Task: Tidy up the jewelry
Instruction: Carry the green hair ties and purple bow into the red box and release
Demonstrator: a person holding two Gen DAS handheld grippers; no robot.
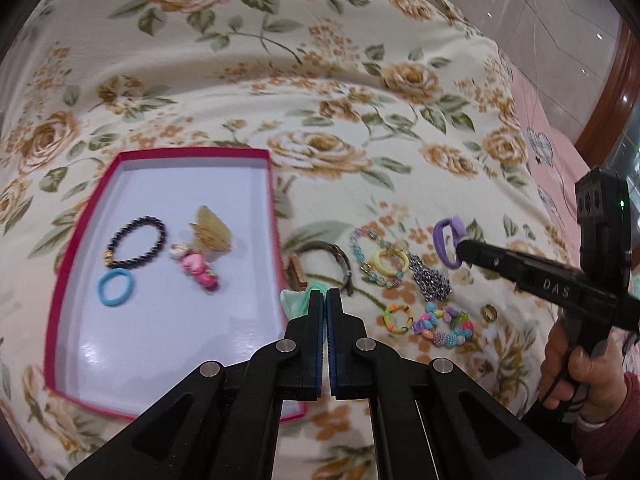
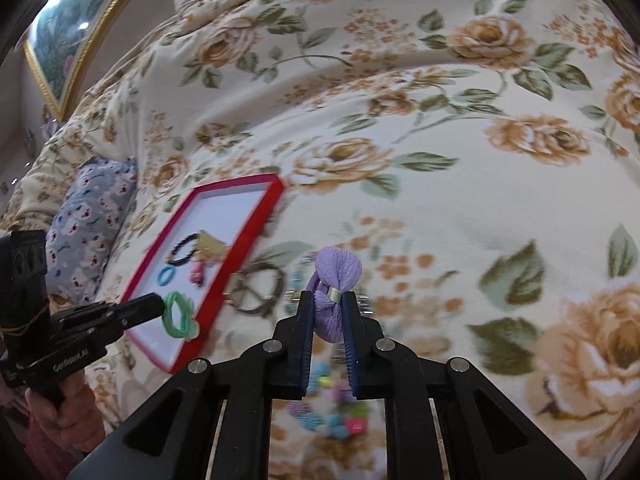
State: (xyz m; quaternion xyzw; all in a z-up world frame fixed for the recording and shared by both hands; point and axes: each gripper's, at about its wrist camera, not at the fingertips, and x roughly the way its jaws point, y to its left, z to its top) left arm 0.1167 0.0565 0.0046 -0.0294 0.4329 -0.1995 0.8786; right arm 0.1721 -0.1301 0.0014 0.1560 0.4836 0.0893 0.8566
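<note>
R gripper (image 2: 327, 300) pinches the purple hair tie (image 2: 334, 280) above the floral blanket (image 2: 440, 160) — L gripper (image 1: 325, 294) clamps a green hair tie (image 2: 178, 314) over the red-rimmed tray (image 1: 80, 216).

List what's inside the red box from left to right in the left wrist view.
Blue hair tie → black bead bracelet → pink charm, all in the red box. The gold tassel overlaps the charm's span, so it is left out.
</note>
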